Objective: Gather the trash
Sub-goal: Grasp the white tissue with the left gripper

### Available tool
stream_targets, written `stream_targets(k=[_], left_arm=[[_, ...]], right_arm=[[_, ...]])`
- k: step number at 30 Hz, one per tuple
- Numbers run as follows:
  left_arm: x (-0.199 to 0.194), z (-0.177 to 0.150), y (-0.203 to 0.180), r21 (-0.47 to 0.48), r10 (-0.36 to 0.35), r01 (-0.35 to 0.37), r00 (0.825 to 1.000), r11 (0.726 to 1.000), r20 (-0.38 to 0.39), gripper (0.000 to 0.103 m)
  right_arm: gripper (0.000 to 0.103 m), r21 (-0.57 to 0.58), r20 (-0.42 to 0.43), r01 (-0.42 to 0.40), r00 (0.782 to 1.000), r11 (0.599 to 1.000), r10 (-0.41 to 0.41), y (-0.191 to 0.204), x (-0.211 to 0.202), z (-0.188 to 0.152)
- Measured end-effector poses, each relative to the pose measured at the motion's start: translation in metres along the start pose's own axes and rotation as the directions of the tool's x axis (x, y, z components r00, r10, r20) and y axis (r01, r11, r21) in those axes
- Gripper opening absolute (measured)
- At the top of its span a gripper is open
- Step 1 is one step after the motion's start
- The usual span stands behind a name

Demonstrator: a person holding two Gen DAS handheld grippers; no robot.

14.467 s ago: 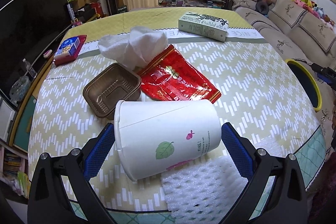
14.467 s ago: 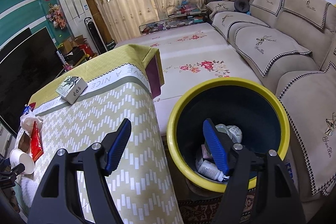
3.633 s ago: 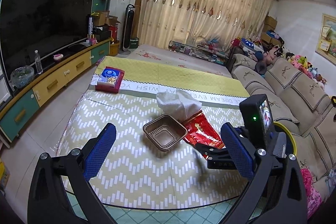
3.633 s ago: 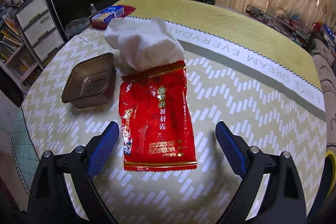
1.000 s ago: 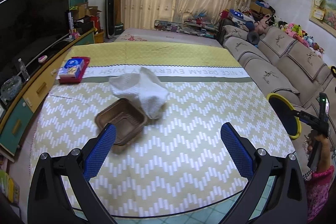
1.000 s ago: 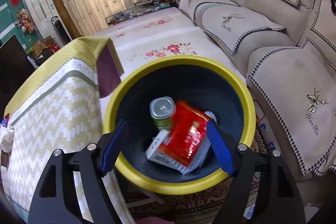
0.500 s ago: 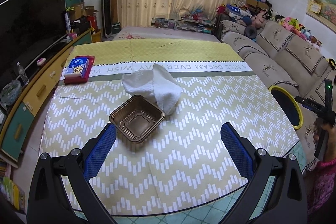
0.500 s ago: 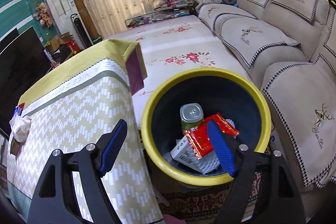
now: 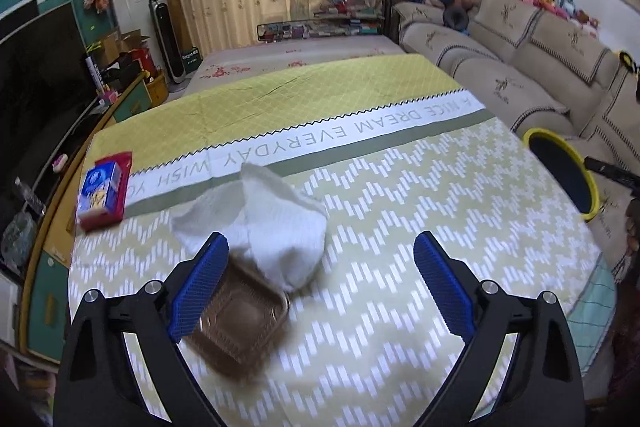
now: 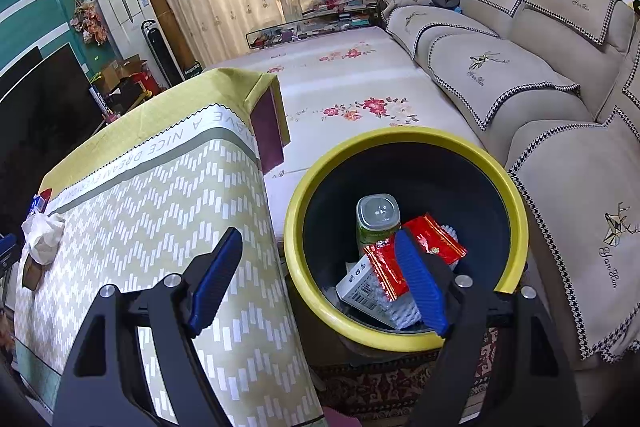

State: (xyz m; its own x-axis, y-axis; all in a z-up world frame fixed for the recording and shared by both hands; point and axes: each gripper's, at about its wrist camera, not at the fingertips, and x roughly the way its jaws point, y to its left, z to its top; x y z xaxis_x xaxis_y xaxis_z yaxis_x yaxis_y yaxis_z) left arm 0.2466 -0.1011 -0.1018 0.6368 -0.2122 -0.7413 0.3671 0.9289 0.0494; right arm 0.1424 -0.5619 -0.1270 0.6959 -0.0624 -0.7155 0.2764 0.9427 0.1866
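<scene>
One brown tray [image 9: 240,323] — one tissue [image 9: 276,227] — one bin [image 10: 404,335]

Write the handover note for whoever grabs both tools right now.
Left tool: open, empty, over the table, near the brown tray.
Right tool: open, empty, above the yellow-rimmed bin.
Done: red wrapper, green can, white box and foam net lie in the bin.
Left: the brown tray and the white tissue overlapping its far edge. The red-and-blue pack also sits on the table.
</scene>
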Motion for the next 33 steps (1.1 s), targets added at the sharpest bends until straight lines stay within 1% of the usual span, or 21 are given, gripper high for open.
stream_targets(k=[3,6,9,10,11,12,14,15,16,17,20,23,27,31,33], left_arm=[[0.014,0.008,-0.001,0.032,0.020,-0.019,0.999,0.999,-0.028,0.089],[0.031,0.013,-0.001,0.049,0.034,-0.030,0.996,0.998,-0.085,0.081],[0.042,0.013,-0.001,0.061,0.051,-0.045,0.992,0.997,-0.115,0.070],[0.044,0.013,0.001,0.059,0.051,-0.044,0.991,0.997,-0.122,0.063],[0.046,0.013,0.002,0.055,0.048,-0.042,0.990,0.998,-0.129,0.053],[0.048,0.013,0.003,0.050,0.046,-0.039,0.990,0.998,-0.133,0.049],[0.048,0.015,0.006,0.043,0.032,-0.026,0.990,0.999,-0.139,0.031],[0.047,0.016,0.007,0.041,0.027,-0.022,0.990,0.999,-0.137,0.027],[0.046,0.017,0.008,0.042,0.023,-0.018,0.990,0.999,-0.136,0.017],[0.044,0.019,0.008,0.045,0.020,-0.014,0.991,0.999,-0.132,0.011],[0.028,0.031,0.007,0.056,0.024,-0.020,0.996,0.998,-0.086,0.007],[0.001,0.050,0.005,0.062,0.024,-0.022,0.999,0.998,-0.022,0.007],[-0.033,0.070,-0.004,0.091,0.017,-0.021,0.999,0.996,0.044,0.007],[-0.058,0.082,-0.025,0.117,-0.035,0.027,0.997,0.993,0.067,0.007],[-0.067,0.087,-0.042,0.138,-0.073,0.062,0.994,0.988,0.075,0.007]], right_arm=[[0.074,-0.001,-0.003,-0.003,1.000,1.000,0.003,0.001,0.002,0.000],[0.074,-0.001,-0.006,-0.006,1.000,1.000,0.006,0.000,0.003,-0.001],[0.074,0.004,-0.010,-0.010,1.000,1.000,0.010,-0.002,0.005,-0.002],[0.074,0.006,-0.011,-0.010,1.000,1.000,0.010,-0.002,0.006,-0.002],[0.074,0.007,-0.012,-0.011,1.000,1.000,0.011,-0.003,0.006,-0.002],[0.074,0.009,-0.013,-0.012,1.000,1.000,0.012,-0.004,0.007,-0.002],[0.074,0.010,-0.012,-0.014,1.000,1.000,0.014,-0.004,0.007,-0.002],[0.074,0.011,-0.012,-0.015,1.000,1.000,0.015,-0.004,0.006,-0.002],[0.074,0.012,-0.010,-0.016,1.000,1.000,0.016,-0.004,0.006,-0.003],[0.074,0.013,-0.009,-0.018,1.000,1.000,0.018,-0.005,0.005,-0.003],[0.074,0.015,-0.005,-0.022,1.000,1.000,0.022,-0.006,0.003,-0.003],[0.074,0.016,0.002,-0.030,1.000,0.999,0.030,-0.007,-0.001,-0.005],[0.074,0.021,0.013,-0.042,0.999,0.999,0.042,-0.008,-0.007,-0.007],[0.074,0.027,0.030,-0.053,0.998,0.998,0.053,-0.010,-0.016,-0.009],[0.074,0.029,0.040,-0.057,0.998,0.998,0.056,-0.012,-0.022,-0.010]])
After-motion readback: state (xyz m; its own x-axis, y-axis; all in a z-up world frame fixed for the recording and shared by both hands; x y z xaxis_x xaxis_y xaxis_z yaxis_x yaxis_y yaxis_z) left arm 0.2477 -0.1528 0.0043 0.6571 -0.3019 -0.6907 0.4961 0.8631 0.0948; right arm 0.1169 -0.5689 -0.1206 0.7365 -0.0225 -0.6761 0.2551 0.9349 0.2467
